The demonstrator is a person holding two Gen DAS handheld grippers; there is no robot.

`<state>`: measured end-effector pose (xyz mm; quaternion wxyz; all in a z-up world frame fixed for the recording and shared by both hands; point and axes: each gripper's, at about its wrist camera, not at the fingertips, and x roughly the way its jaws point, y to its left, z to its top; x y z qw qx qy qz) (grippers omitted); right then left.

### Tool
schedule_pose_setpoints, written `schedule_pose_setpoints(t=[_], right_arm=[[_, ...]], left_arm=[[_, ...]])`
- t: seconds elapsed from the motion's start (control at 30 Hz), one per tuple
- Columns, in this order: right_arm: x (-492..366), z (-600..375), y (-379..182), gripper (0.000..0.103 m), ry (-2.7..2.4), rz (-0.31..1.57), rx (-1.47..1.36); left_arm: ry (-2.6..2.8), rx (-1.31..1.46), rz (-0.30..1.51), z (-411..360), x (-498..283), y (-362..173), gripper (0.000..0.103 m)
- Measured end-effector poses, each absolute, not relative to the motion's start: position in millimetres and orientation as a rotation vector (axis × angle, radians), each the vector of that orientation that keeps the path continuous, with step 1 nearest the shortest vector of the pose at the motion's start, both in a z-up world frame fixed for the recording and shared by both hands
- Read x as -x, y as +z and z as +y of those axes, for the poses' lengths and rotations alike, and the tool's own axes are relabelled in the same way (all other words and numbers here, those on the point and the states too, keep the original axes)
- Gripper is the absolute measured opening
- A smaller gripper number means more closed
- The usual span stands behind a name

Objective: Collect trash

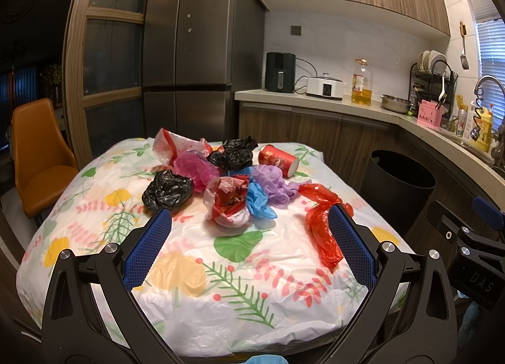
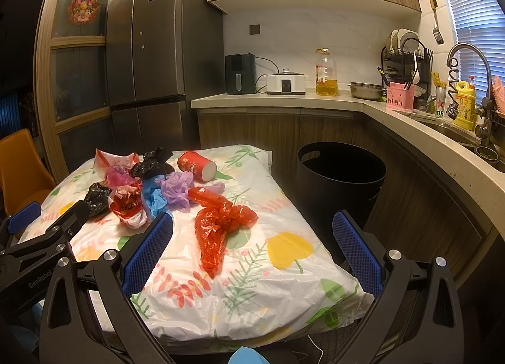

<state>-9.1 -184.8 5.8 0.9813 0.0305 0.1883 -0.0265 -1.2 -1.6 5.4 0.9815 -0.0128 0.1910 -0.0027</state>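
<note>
Both tongs (image 1: 249, 218) (image 2: 252, 222) gape; red bag (image 2: 217, 228) lies between right pair.

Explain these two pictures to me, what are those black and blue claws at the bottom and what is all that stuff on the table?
The claws are two hand-held grippers that a person carries, each with a camera looking out along its blue fingers. One picture is from the left gripper, the other from the right gripper. Both are open and hold nothing. On the table, under a flowery plastic cover, lies trash: crumpled black bags, a red bag, blue gloves, purple plastic, a red cup on its side. A black bin stands beside the table.
</note>
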Motion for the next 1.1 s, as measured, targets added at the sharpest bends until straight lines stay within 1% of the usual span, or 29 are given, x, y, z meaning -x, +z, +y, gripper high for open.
schedule_pose_setpoints(t=[0.37,0.6,0.77,1.0,1.1], right_arm=[[-2.5,-185.5,-1.0,0.098,-0.026,0.38,-0.083],[-16.6,-188.2,-9.2,0.098,0.045,0.392,-0.117],[-35.3,-186.2,-22.9,0.098,0.064,0.437,-0.111],[-69.3,-184.2,-45.8,0.093,0.077,0.492,-0.104],[-82.1,-182.8,-54.2,0.091,0.088,0.511,-0.106]], left_arm=[[0.003,0.033,0.39,-0.6,-2.5,2.8,0.098],[0.03,0.081,0.406,13.7,-18.3,-12.4,0.098],[0.052,0.097,0.426,22.0,-30.8,-24.5,0.098],[0.1,0.11,0.424,34.8,-55.6,-40.9,0.097],[0.118,0.099,0.411,35.6,-71.1,-45.3,0.094]])
